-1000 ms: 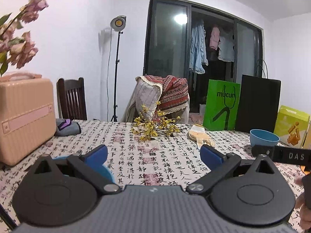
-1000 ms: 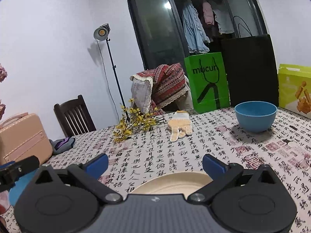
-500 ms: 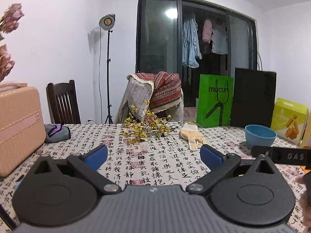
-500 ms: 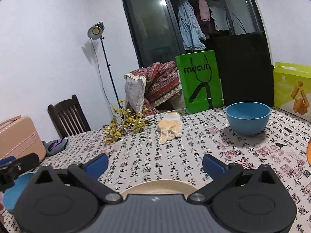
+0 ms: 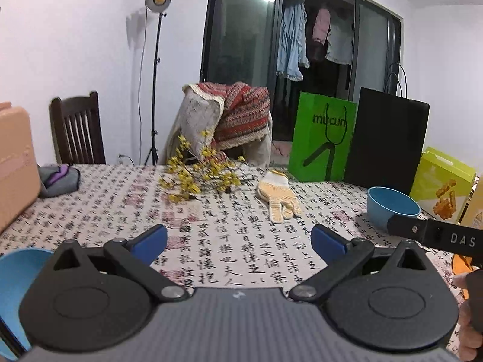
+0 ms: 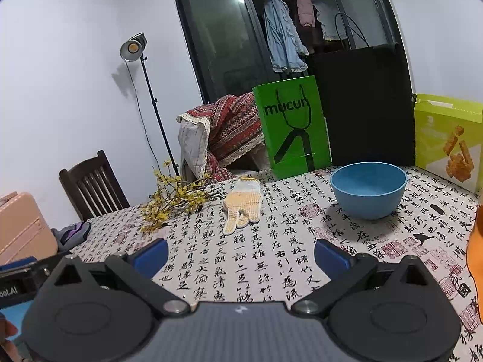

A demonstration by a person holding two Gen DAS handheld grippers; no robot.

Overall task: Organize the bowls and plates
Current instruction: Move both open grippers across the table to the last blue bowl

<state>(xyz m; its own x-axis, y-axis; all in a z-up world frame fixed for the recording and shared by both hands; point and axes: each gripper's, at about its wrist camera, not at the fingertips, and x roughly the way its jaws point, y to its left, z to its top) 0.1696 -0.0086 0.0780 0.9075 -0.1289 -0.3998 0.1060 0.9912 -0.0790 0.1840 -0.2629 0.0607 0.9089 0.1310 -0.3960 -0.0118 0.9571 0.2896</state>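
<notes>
Left wrist view: the left gripper (image 5: 238,242) is spread wide, holding nothing, above the tablecloth (image 5: 211,220). A blue bowl (image 5: 392,211) sits far right, empty, near a glove (image 5: 279,200). Right wrist view: the right gripper (image 6: 241,255) gapes empty; a green bag (image 6: 291,129) reads "mucun".

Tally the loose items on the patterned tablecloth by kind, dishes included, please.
Blue bowls: 2
Work glove: 1
Yellow flower sprig: 1
Paper bags: 2, green and black
Snack box: 1
Pink case: 1
Grey cloth bundle: 1
Total: 9
</notes>
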